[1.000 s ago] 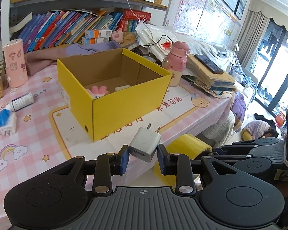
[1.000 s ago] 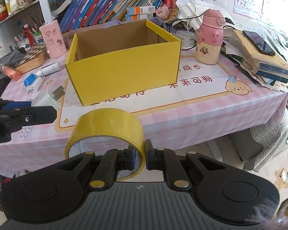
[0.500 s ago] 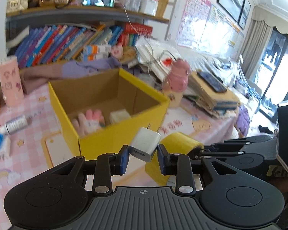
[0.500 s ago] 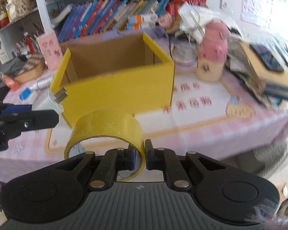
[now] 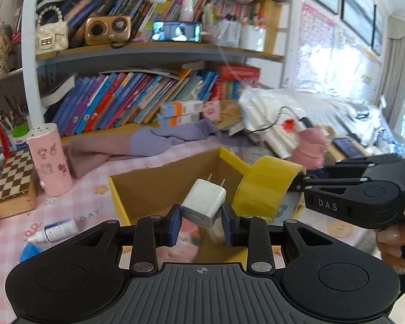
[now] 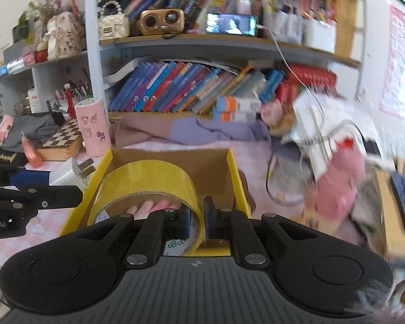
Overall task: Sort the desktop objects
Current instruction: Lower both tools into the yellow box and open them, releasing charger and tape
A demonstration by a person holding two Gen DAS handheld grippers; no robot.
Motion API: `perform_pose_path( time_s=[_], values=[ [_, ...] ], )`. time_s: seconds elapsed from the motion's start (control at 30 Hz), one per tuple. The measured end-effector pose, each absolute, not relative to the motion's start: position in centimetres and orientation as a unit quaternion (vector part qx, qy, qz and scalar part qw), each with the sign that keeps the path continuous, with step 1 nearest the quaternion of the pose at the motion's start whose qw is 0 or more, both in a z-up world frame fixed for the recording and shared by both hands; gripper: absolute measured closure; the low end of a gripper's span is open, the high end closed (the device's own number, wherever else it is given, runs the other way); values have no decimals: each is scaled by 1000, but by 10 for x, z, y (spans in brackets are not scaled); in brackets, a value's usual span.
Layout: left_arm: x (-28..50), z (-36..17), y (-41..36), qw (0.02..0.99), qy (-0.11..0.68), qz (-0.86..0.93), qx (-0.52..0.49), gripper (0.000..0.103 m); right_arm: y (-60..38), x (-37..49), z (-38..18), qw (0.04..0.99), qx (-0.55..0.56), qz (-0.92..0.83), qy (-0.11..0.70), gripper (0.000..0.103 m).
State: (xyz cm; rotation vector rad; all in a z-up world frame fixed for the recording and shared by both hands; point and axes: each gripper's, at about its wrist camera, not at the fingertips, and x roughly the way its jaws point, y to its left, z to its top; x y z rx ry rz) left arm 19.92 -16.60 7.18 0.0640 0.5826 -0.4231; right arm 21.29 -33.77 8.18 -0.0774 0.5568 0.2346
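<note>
My left claw (image 5: 201,222) grips one white charger (image 5: 203,202); right claw (image 6: 196,220) pinches one yellow tape roll (image 6: 148,189); one yellow box (image 5: 159,189) at 12 o'clock.

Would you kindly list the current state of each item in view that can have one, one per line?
Left gripper: shut on the white charger, prongs pointing up and away.
Right gripper: shut on the wall of the yellow tape roll, held over the box.
Yellow cardboard box: open-topped, upright on the table.
Phone on the shelf: screen lit.
Small white bottle: lying on its side.
</note>
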Motion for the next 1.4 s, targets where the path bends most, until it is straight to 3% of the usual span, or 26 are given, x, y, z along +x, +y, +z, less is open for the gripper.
perform_pose_path(
  time_s=[0.53, 0.77, 0.87, 0.93, 1.03, 1.4],
  values=[
    [243, 3, -195, 902, 377, -168, 123, 73, -296, 296, 2, 883, -194, 215, 370, 94],
    [240, 0, -197, 905, 374, -156, 129, 72, -297, 309, -6, 871, -151, 224, 412, 92],
    [238, 2, -196, 906, 372, -152, 135, 68, -301, 308, -7, 872, -134, 216, 419, 83],
    [236, 6, -194, 908, 368, -147, 135, 45, -302, 305, -3, 876, -130, 215, 412, 81],
    [229, 15, -191, 914, 355, -150, 129, 34, -304, 296, 6, 884, -130, 217, 393, 74],
    [174, 44, -178, 937, 295, -131, 133, 25, -316, 242, 42, 924, -110, 194, 311, 70]
  ],
)
